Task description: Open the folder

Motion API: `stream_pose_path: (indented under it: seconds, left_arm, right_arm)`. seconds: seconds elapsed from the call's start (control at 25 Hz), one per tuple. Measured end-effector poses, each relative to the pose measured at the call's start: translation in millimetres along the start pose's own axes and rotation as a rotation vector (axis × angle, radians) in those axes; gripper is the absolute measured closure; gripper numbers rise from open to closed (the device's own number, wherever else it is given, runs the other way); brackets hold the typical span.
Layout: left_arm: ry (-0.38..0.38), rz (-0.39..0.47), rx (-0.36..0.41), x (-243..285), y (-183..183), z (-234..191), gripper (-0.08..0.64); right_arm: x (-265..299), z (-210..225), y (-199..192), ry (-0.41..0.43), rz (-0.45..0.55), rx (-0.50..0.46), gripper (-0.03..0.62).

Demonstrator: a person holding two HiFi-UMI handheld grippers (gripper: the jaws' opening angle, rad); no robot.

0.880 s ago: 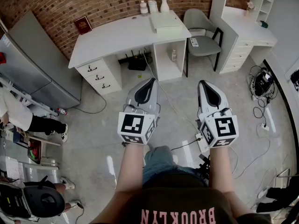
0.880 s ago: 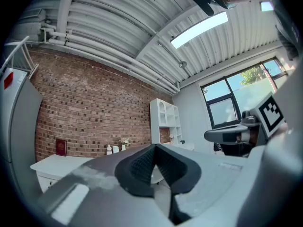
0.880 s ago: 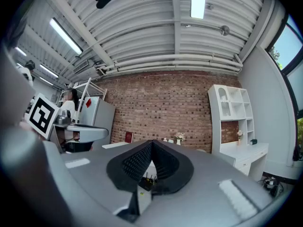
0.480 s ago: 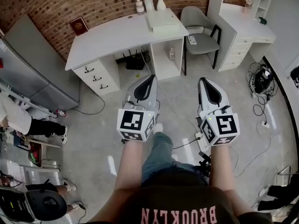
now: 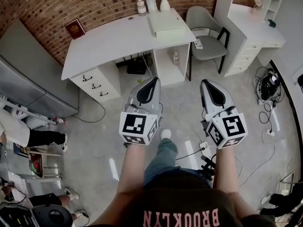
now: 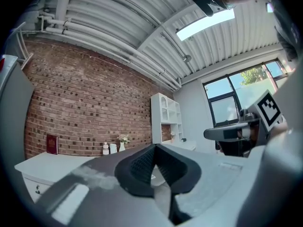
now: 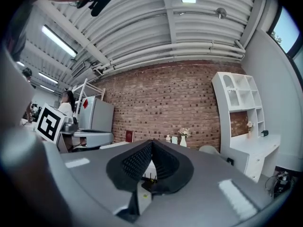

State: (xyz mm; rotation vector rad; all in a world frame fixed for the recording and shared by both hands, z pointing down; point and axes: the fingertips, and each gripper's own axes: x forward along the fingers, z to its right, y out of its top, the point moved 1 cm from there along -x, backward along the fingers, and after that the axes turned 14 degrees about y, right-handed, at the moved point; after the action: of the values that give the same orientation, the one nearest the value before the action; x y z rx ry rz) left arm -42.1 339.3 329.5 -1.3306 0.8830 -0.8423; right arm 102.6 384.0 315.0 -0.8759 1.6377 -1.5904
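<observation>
The pale folder point(image 5: 166, 23) lies flat and closed at the far right end of the white desk point(image 5: 109, 41), against the brick wall. Both grippers are held level and side by side over the floor, well short of the desk. The left gripper point(image 5: 154, 81) has its jaws together at the tip with nothing between them, as the left gripper view point(image 6: 154, 147) also shows. The right gripper point(image 5: 207, 83) is likewise shut and empty, pointing towards the brick wall point(image 7: 151, 142). My foot point(image 5: 164, 134) shows on the floor between them.
A grey chair point(image 5: 204, 32) stands right of the desk, then a white drawer and shelf unit point(image 5: 251, 30). A red book point(image 5: 75, 29), bottles and a vase point(image 5: 164, 4) sit on the desk. Cables point(image 5: 265, 86) lie on the right floor. Grey cabinets point(image 5: 28, 84) and a person point(image 5: 19, 131) are at left.
The person has stepped forward: the desk sits a little closer and a foot now shows on the floor. Both grippers keep their places side by side, shut.
</observation>
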Motion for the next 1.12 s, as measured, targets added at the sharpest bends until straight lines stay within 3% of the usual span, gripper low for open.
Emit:
stream_pose_path:
  seconds: [0.2,0.4,0.64,0.92,1.12]
  left_arm:
    - [0.028,0.002,-0.002,73.5,-4.5,-32.6,0.561]
    - [-0.019,-0.020,0.054,146.0,-11.5,-54.2,0.561]
    - [-0.031,-0.026,0.023,218.5,-12.6,-91.9,0.561]
    - [-0.046,-0.044,0.062,262.4,-23.4,-119.9,0.561]
    - [-0.069,-0.045,0.044,279.1,-30.2,-127.8,0.561]
  right_arm:
    - [63.9,45.3,-5.4,-0.011,-0.037,-0.016,0.592]
    - [127.1,88.7,-4.4,-0.037,-0.033,0.012,0.592]
    - [193.6,124.5,-5.8,-0.046,-0.041,0.025,0.594]
    - [228.2,157.5,0.4,-0.110,0.042,0.056,0.594]
    - [245.9,171.0,-3.1,-0.114,0.026,0.051,0.594]
